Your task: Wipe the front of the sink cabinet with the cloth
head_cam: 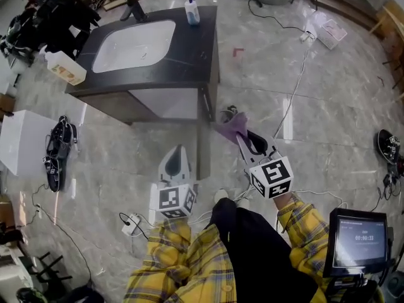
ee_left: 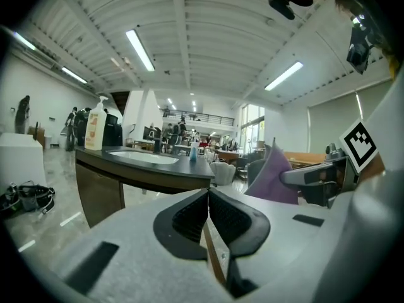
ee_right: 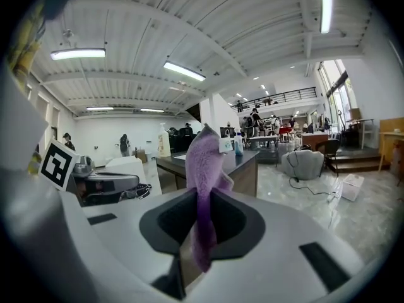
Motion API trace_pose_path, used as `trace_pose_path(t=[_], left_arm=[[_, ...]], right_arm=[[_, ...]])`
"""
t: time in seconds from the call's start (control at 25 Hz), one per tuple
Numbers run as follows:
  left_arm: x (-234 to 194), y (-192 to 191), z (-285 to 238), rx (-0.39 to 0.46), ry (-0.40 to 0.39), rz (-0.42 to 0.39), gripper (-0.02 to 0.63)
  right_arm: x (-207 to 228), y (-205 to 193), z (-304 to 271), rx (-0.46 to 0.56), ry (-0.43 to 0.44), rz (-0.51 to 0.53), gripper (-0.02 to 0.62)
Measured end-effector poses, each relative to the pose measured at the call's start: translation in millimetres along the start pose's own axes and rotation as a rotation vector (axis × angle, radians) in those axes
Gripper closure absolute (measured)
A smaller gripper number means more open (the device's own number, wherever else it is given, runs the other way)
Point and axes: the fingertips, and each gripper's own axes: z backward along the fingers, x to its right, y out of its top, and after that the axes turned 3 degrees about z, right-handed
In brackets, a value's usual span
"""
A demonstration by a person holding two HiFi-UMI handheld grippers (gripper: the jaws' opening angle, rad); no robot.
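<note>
Dark-topped sink cabinet (head_cam: 189,49) stood upper left in the head view. At lower centre, the left gripper (head_cam: 177,158) had its jaws pressed together, empty. Right of it, the right gripper (head_cam: 251,142) pinched the purple cloth (head_cam: 231,127) near the cabinet's corner.

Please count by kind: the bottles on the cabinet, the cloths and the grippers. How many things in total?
Bottles: 2, small bottle and big bottle
Cloths: 1, purple cloth
Grippers: 2, left gripper and right gripper
Total: 5
</note>
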Motion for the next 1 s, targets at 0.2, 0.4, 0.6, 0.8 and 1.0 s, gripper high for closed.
trace_pose_path(t=[0.2, 0.4, 0.6, 0.8, 1.0], left_arm=[[-17.7, 8.9, -17.2, 0.008, -0.024, -0.014, 0.598], [-22.6, 10.2, -18.6, 0.001, -0.008, -0.027, 0.598], [-29.7, 8.6, -17.3, 0.012, 0.093, -0.019, 0.598], [-25.3, -2.7, -9.4, 0.028, 0.268, 0.016, 0.598], [6.1, -17.1, -8.2, 0.040, 0.399, 0.043, 0.598]], right_arm=[[-7.8, 9.1, -30.1, 0.003, 0.018, 0.027, 0.554], [-13.1, 7.7, -48.5, -0.008, 0.067, 0.048, 0.554], [-1.9, 0.8, -59.3, -0.019, 0.155, 0.083, 0.554], [16.7, -17.6, -59.3, -0.046, 0.289, 0.128, 0.554], [41.3, -34.8, -58.6, -0.080, 0.420, 0.157, 0.554]])
